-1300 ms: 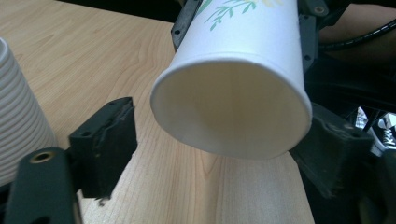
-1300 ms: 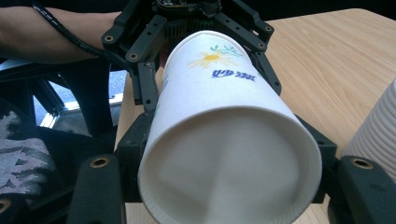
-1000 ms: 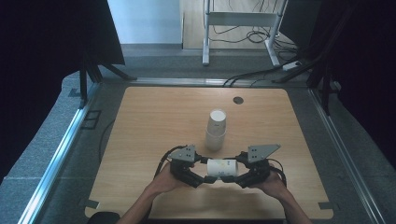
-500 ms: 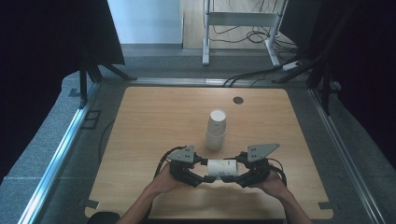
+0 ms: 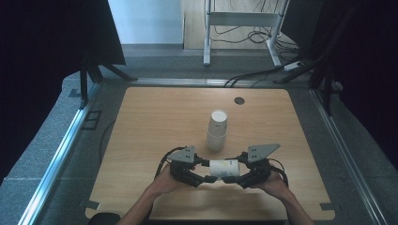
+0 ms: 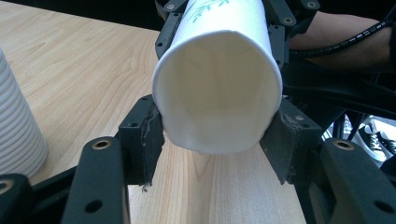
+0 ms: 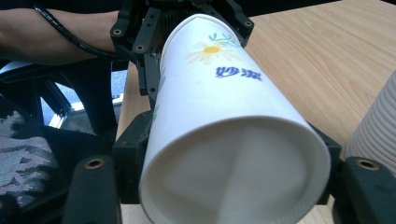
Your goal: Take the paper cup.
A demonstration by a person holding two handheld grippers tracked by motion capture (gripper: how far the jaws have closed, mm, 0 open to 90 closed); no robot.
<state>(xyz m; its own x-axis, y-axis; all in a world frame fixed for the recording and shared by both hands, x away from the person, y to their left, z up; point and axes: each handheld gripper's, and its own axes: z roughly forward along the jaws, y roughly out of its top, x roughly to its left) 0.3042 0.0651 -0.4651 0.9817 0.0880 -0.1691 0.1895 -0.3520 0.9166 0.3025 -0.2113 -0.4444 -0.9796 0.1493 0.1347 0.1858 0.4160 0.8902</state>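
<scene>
A white paper cup (image 5: 224,168) printed with a flower and blue characters lies on its side in the air just above the front of the wooden table (image 5: 141,140). My left gripper (image 5: 206,174) is shut on its left end and my right gripper (image 5: 241,176) on its right end. In the left gripper view the cup (image 6: 217,88) sits squeezed between the pads (image 6: 148,135) of my left gripper (image 6: 217,140), with the other gripper's jaws on the far end. The right gripper view has the cup (image 7: 224,126) clamped low in my right gripper (image 7: 229,158).
An upside-down stack of ribbed white paper cups (image 5: 217,130) stands mid-table just beyond the grippers, and it also appears as the stack (image 6: 16,126) at the left edge and the stack (image 7: 378,135) at the right edge. A round grommet hole (image 5: 240,100) lies near the far edge. Cables and a metal frame stand beyond the table.
</scene>
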